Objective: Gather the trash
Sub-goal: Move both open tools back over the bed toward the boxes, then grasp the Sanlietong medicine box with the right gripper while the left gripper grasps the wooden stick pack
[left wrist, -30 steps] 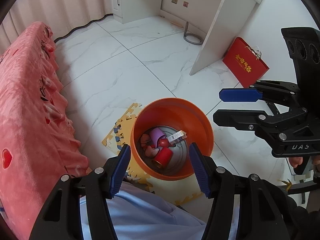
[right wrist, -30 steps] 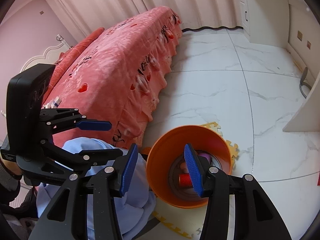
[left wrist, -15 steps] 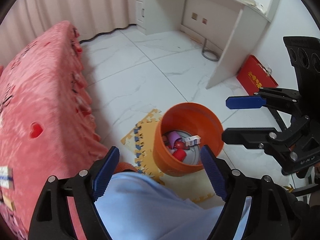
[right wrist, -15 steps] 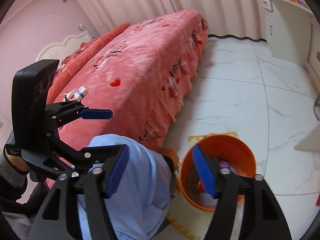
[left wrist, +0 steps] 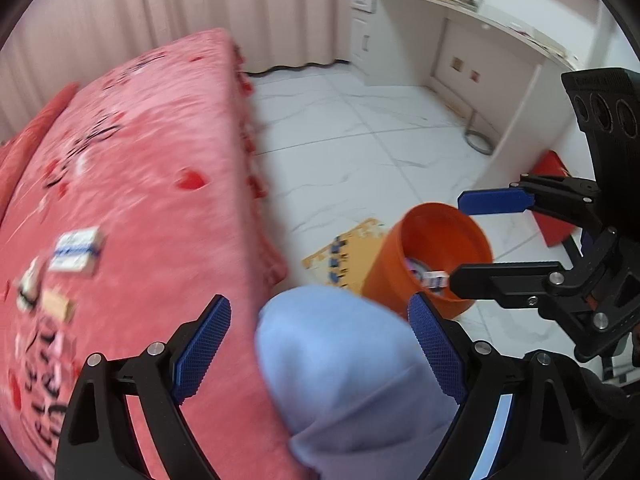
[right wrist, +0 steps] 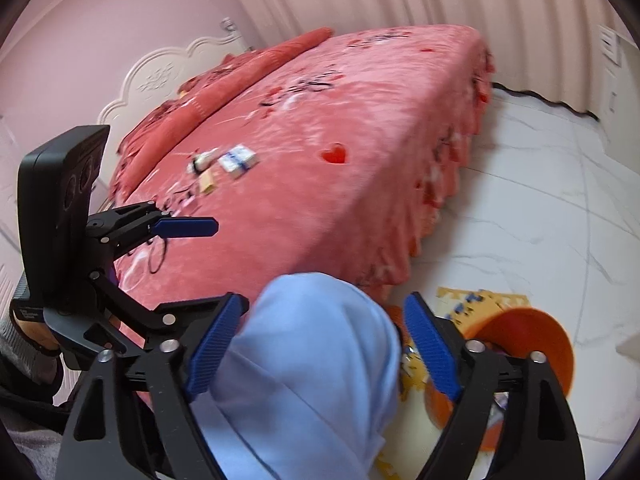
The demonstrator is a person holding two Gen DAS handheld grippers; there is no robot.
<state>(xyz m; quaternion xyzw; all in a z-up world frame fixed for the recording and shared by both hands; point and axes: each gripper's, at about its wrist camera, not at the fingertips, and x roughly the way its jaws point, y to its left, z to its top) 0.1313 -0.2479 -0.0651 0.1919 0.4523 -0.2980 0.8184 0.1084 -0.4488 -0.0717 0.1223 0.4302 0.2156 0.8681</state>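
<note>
An orange bin (left wrist: pixel 436 256) stands on the floor beside the bed and holds several pieces of trash; it also shows in the right wrist view (right wrist: pixel 532 344). On the pink bed lie a blue-and-white box (left wrist: pixel 76 254), a small tan piece (left wrist: pixel 58 306) and a white piece (left wrist: pixel 28 284); the box shows in the right wrist view (right wrist: pixel 238 160) too. My left gripper (left wrist: pixel 320 350) is open and empty over the bed edge. My right gripper (right wrist: pixel 324 344) is open and empty, and shows in the left wrist view (left wrist: pixel 476 240) by the bin.
A light-blue clothed knee (left wrist: pixel 344 376) fills the space between the fingers in both views. A yellow foam mat (left wrist: pixel 344 252) lies under the bin. A white desk (left wrist: pixel 460 48) and a red box (left wrist: pixel 554 200) stand across the marble floor.
Both grippers swung away from the bin toward the bed. The bed top and the trash on it came into view; the bin slid to the right edge.
</note>
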